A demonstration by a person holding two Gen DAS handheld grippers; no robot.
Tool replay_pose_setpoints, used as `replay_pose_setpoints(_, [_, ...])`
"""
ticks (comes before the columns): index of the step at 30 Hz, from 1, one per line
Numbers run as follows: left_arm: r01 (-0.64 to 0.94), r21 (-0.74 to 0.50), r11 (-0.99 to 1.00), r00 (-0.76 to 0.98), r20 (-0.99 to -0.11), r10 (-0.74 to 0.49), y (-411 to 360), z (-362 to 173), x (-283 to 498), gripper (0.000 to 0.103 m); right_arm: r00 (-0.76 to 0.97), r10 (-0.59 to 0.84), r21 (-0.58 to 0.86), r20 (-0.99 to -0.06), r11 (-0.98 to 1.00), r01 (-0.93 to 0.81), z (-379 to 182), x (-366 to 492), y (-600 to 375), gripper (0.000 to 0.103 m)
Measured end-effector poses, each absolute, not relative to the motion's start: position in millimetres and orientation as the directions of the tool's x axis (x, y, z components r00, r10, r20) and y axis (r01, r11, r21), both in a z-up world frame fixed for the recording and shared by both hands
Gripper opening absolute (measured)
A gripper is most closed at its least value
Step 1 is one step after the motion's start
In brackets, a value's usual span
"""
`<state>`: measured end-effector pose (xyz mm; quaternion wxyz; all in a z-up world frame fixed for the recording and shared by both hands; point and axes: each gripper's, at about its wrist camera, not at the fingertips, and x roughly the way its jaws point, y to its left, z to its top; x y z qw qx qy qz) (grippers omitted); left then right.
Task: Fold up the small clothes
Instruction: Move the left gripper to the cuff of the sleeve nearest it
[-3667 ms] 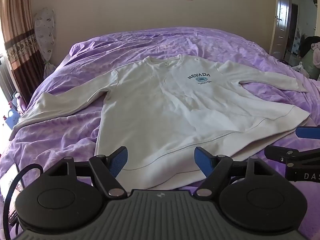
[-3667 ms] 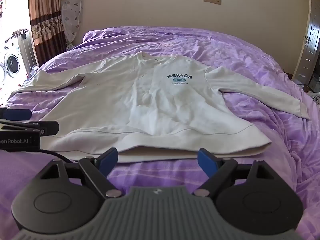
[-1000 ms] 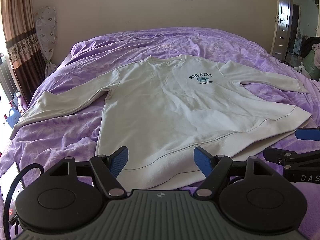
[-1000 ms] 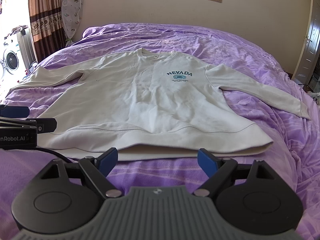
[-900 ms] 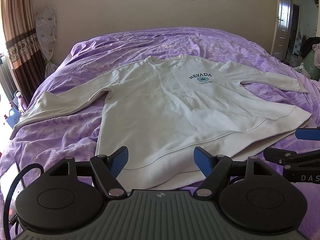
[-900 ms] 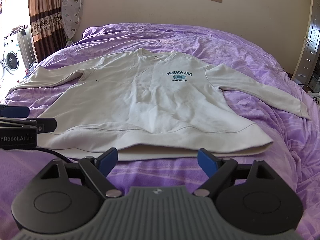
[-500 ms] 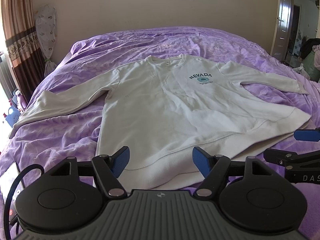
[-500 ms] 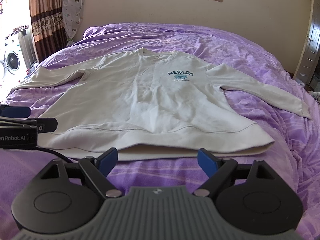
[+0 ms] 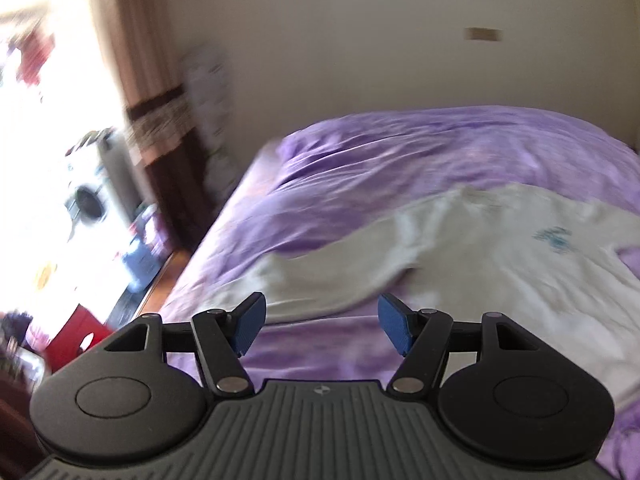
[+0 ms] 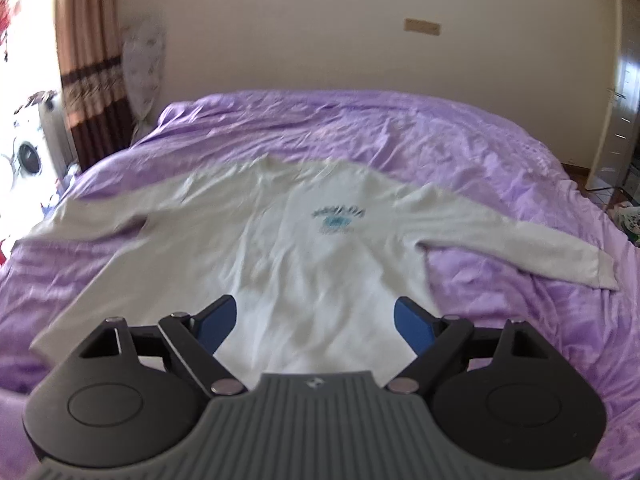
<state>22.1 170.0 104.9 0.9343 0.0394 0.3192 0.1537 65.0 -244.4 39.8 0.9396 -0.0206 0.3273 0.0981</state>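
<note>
A cream long-sleeved sweatshirt (image 10: 280, 240) with a teal chest print lies flat, front up, on the purple bedspread (image 10: 400, 136), both sleeves spread outward. My right gripper (image 10: 314, 320) hangs open above its lower body, nothing between the blue pads. In the blurred left wrist view the sweatshirt (image 9: 500, 264) fills the right side, its left sleeve reaching toward the bed's edge. My left gripper (image 9: 322, 322) hovers over that sleeve and the purple cover; its jaws are closing slowly but stand wide apart with nothing between them.
A brown curtain (image 10: 86, 68) and a bright window stand left of the bed. A washing machine (image 9: 90, 200), a red box (image 9: 78, 330) and floor clutter sit beside the bed's left edge. A door (image 10: 618, 92) is at the far right.
Both grippers have risen and moved forward over the sweatshirt. The left one swung leftward toward the left sleeve and the bed's edge, blurring its view. Its jaws narrowed slightly.
</note>
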Motion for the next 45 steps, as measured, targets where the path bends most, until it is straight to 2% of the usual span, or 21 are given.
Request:
replay_pose_setpoints(4, [-0.335,0.080,0.939,0.669,-0.681,0.297,256,100,43,0.088,0.792,0.115,0.002,-0.599,0.990,-0.142,43,91,-260,0.078])
replay_pose_setpoints(6, [-0.354,0.012,0.935,0.636,-0.730,0.250,291,85,53,0.088,0.792,0.086,-0.003,-0.604,0.994,-0.111,40,107,-267,0.073])
replay_pose_setpoints(8, [-0.386,-0.062,0.920,0.636,-0.741,0.217,321,62,57,0.086,0.794,0.069,0.002,-0.603,0.996,-0.085,35,120,-273,0.073])
replay_pose_setpoints(10, [-0.427,-0.091,0.900,0.661,-0.710,0.241,336,45,50,0.075,0.798,0.052,0.002,-0.601,0.998,-0.063,28,132,-275,0.073])
replay_pose_setpoints(13, [-0.477,-0.069,0.876,0.678,-0.664,0.316,338,21,37,0.064,0.786,0.037,0.025,-0.617,0.999,-0.026,17,144,-277,0.073])
replay_pose_setpoints(16, [-0.407,0.063,0.911,0.713,-0.602,0.360,306,7,27,0.062,0.779,0.032,0.039,-0.626,0.999,-0.010,7,152,-275,0.073])
replay_pose_setpoints(20, [-0.222,0.256,0.941,0.773,-0.541,0.330,247,-5,19,0.063,0.777,-0.026,-0.008,-0.629,1.000,0.027,-3,160,-267,0.076])
replay_pose_setpoints(23, [-0.173,0.301,0.938,0.786,-0.532,0.315,229,-10,16,0.063,0.772,-0.074,-0.020,-0.632,0.997,0.079,-8,164,-268,0.078])
replay_pose_setpoints(36, [-0.092,0.315,0.945,0.768,-0.581,0.269,222,-39,25,0.062,0.768,-0.187,-0.062,-0.612,0.980,0.189,-3,169,-276,0.079])
replay_pose_setpoints(45, [-0.183,0.272,0.945,0.755,-0.576,0.313,265,-15,50,0.062,0.731,-0.195,-0.085,-0.654,0.979,0.186,-14,193,-269,0.080])
